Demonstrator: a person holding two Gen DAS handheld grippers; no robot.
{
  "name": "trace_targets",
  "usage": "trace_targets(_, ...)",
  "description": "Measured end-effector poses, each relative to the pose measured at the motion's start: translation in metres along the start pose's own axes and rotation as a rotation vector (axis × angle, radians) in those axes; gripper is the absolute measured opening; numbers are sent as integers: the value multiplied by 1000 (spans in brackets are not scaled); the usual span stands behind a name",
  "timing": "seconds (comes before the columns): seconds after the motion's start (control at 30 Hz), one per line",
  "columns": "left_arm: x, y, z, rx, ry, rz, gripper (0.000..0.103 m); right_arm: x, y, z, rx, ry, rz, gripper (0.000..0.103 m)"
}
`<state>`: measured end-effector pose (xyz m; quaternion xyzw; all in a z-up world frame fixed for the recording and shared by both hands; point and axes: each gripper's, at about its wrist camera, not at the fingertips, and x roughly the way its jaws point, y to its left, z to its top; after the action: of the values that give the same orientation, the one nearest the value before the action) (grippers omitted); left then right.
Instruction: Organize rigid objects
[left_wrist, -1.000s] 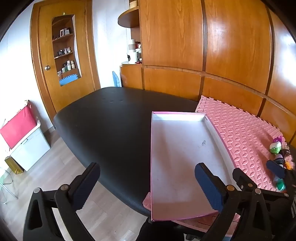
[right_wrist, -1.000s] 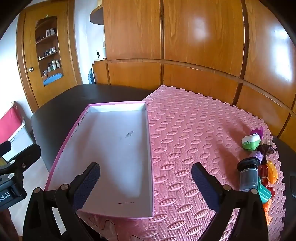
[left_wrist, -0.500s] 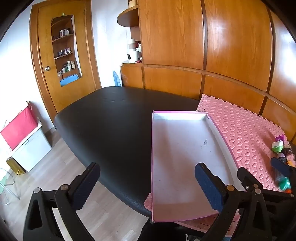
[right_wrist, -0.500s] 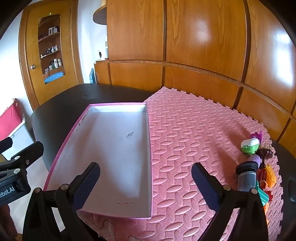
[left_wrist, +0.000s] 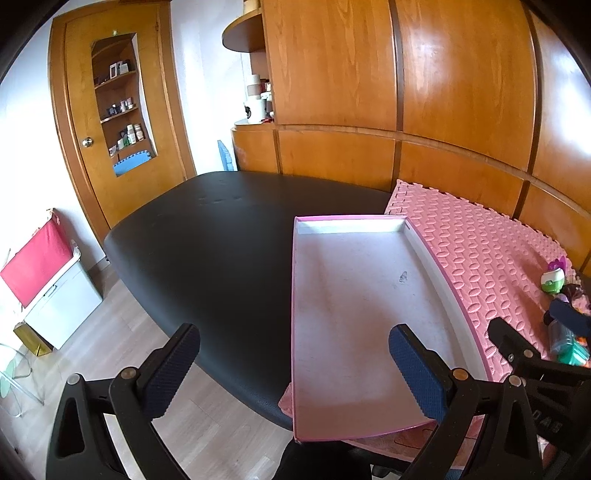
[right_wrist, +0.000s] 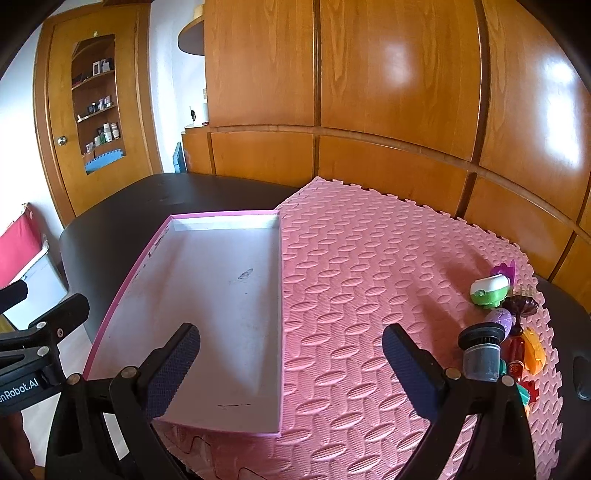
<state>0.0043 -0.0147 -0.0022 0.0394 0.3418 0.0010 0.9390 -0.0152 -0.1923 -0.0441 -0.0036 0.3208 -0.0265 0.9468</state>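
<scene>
Bare pink mat (right_wrist: 369, 266) between shallow tray (right_wrist: 218, 302) and toy cluster (right_wrist: 506, 332) at right edge.

I'm seeing the toy pile (right_wrist: 506, 332) jammed together beside the mat's (right_wrist: 369, 277) far right edge, pieces overlapping so I can't separate them. My right finger (right_wrist: 410, 365) is covering its lowest toys; shelf items behind are too small.

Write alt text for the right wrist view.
An open right gripper hovers, holding nothing, over a pink foam mat on a black table. An empty pink-edged tray lies to its left and a cluster of small toys at the mat's right edge; wooden wall panels stand behind.
</scene>
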Motion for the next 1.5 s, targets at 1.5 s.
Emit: trace_targets(1.5,2,-174,11,400,141,-492,102,-43,-328,-40,618,-21,-352,101)
